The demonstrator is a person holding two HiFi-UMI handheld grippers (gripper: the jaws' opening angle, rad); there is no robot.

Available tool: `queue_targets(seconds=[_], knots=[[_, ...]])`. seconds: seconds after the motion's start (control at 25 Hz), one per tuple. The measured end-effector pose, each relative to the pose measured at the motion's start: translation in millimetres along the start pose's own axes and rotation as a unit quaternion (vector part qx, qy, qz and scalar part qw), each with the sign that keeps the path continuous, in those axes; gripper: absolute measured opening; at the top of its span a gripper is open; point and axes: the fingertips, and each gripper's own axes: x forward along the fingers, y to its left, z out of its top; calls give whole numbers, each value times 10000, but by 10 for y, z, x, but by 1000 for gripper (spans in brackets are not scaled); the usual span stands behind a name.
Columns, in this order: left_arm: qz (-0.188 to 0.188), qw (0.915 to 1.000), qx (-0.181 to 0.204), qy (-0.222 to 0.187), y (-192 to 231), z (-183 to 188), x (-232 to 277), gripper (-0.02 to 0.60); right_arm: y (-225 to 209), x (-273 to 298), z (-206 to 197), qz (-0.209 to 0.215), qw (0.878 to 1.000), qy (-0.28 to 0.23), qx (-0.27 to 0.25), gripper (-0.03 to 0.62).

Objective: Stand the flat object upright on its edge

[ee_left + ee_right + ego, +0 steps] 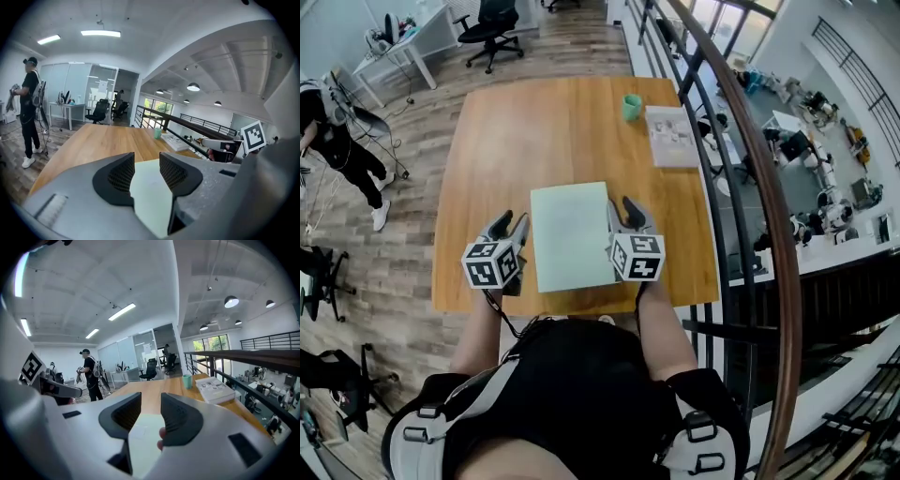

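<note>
Two grippers, left gripper [512,225] and right gripper [626,210], fingers [123,174] apart and empty, flank the flat sheet [572,234] on the table [534,131]. We should pinch opposite edges, tilting evenly.

Tabletop [502,141] bare across left half and centre beyond pale green board [570,234]: free passage there. Board flanked closely by left gripper [512,223] and right gripper [623,208], jaws apart. Obstacles far right: green cup [632,107], book [671,137] just beside it. Handrail [750,159] runs along table's right edge, limiting room that side.
</note>
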Motion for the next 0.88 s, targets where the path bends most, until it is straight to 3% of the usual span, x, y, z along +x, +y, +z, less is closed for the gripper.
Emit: queue_targets(seconds=[0.2,0.4,0.68,0.88], knots=[[-151,9965,-389,731,106,-454,257,164,-167,178,-532,25,9957,782,495,110],[-96,9882,-593,1406,258,-966,467,166,-217,297,-1117,207,9824,1665,825,110],[-403,9637,-1416,2229,329,-1660,676,166,-337,352,-1722,147,9613,2425,1299,117],[-587,9516,-1869,2368,345,-1869,709,166,-356,383,-1971,238,9500,2777,1408,124]])
